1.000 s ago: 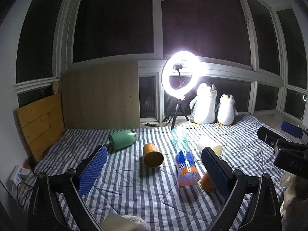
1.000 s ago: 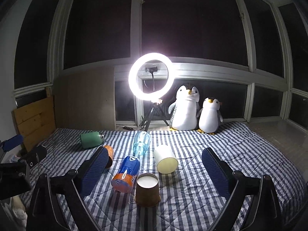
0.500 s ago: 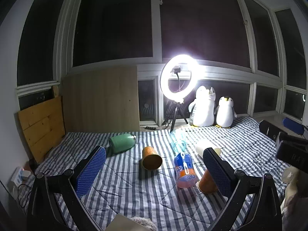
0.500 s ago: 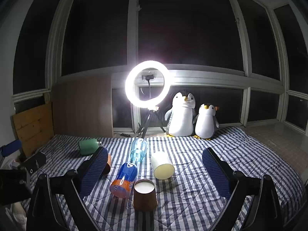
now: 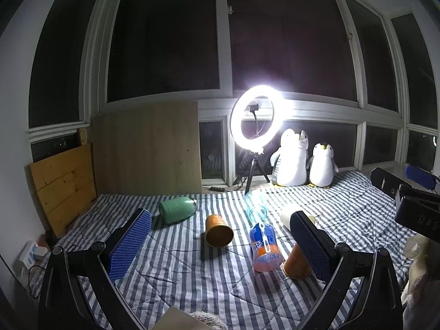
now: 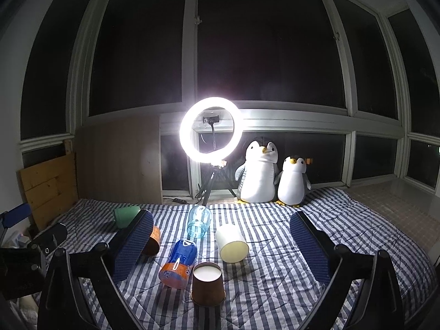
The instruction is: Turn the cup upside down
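Note:
A brown paper cup (image 6: 207, 284) stands upside down on the striped blanket (image 6: 275, 288), white base up; in the left wrist view (image 5: 295, 261) my right finger partly hides it. A second brown cup (image 5: 218, 231) lies on its side. A cream cup (image 6: 231, 243) lies on its side. My left gripper (image 5: 220, 238) is open and empty, above the blanket and back from the cups. My right gripper (image 6: 221, 243) is open and empty, also held back from them.
A Fanta can (image 6: 178, 266), a clear glass jar (image 6: 198, 221) and a green tumbler (image 5: 176, 211) lie on the blanket. A ring light on a tripod (image 6: 210, 129) and two plush penguins (image 6: 260, 173) stand at the back. Wooden boards (image 5: 63, 187) lean at left.
Both grippers have drawn back and tilted up slightly, so the cups sit a little lower and smaller in view. Both stay open. Nothing on the blanket has moved.

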